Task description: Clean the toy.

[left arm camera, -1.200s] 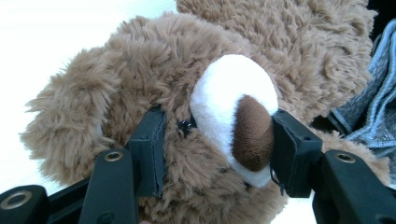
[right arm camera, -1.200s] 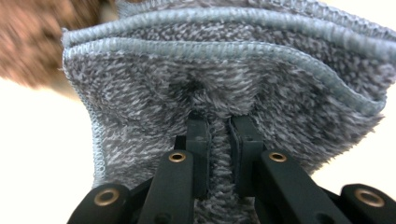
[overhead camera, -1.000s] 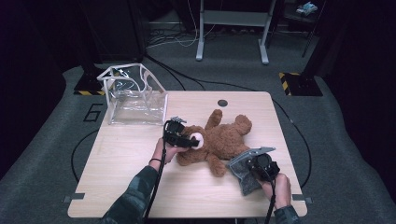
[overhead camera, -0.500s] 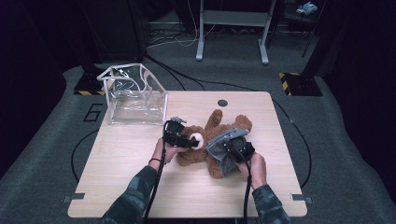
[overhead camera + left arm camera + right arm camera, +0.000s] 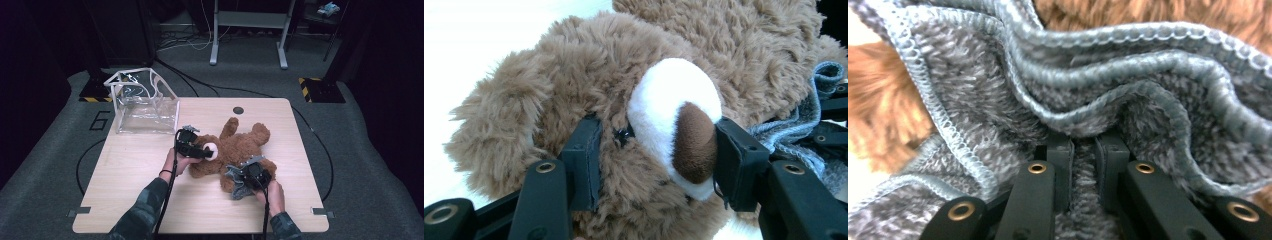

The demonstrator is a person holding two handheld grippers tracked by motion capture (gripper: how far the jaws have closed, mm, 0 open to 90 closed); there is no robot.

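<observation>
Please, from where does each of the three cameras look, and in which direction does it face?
High view: above the person's side, facing forward and down on the table; both forearms, left gripper and right gripper show.
Left gripper view: rides the left gripper, facing the teddy bear; its jaws clasp the bear's head.
Right gripper view: rides the right gripper, facing the grey cloth; its jaws pinch it.
Shared: all three show bear and cloth.

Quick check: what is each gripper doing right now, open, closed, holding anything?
Left gripper: closed on the teddy bear, clamping its head at the snout.
Right gripper: closed on the grey cloth, pinching a fold of it against the bear.
</observation>
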